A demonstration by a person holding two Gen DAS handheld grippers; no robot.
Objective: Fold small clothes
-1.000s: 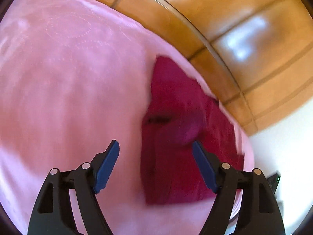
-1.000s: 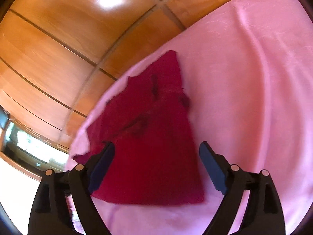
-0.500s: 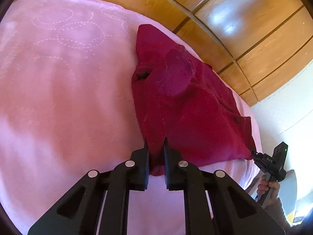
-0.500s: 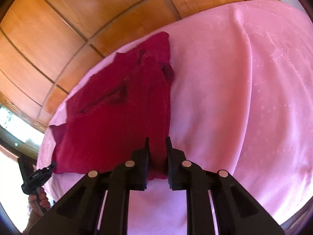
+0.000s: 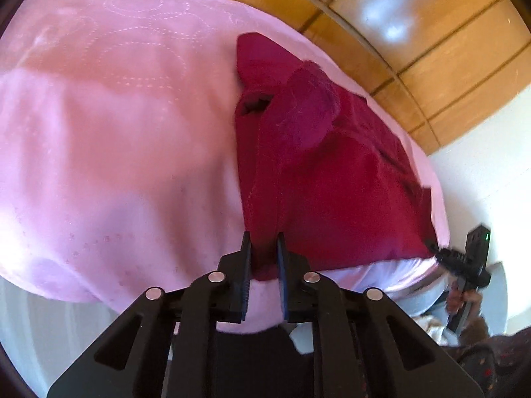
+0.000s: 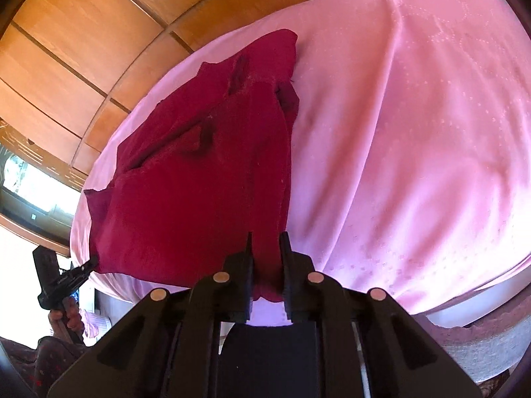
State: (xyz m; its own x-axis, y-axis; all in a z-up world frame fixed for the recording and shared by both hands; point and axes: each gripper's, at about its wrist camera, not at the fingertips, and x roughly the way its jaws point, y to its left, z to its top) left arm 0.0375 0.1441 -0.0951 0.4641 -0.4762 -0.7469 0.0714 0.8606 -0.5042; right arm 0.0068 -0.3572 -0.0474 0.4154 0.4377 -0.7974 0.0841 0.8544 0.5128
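A dark red small garment (image 5: 332, 182) lies spread on a pink bed cover (image 5: 116, 132), one sleeve folded over its body. My left gripper (image 5: 264, 237) grips the near hem at the garment's left corner; cloth fills the narrow gap while the jaws are opening slightly. In the right wrist view the same garment (image 6: 199, 182) lies on the cover (image 6: 415, 132), and my right gripper (image 6: 265, 237) pinches the hem's right corner, its jaws also easing open a little. Each gripper shows in the other's view at the hem's far corner: right gripper (image 5: 433, 247), left gripper (image 6: 91, 262).
Wooden wall panels (image 5: 431, 33) run behind the bed, with a white wall (image 5: 481, 165) to the right. A bright window (image 6: 30, 182) sits at the left in the right wrist view. The bed's near edge (image 6: 464, 298) drops away just below the hem. A hand (image 5: 464, 298) holds the other gripper.
Both grippers went from wide open above the garment to closed on its near hem corners. The hem now sits nearer the bed's front edge and hangs taut between them.
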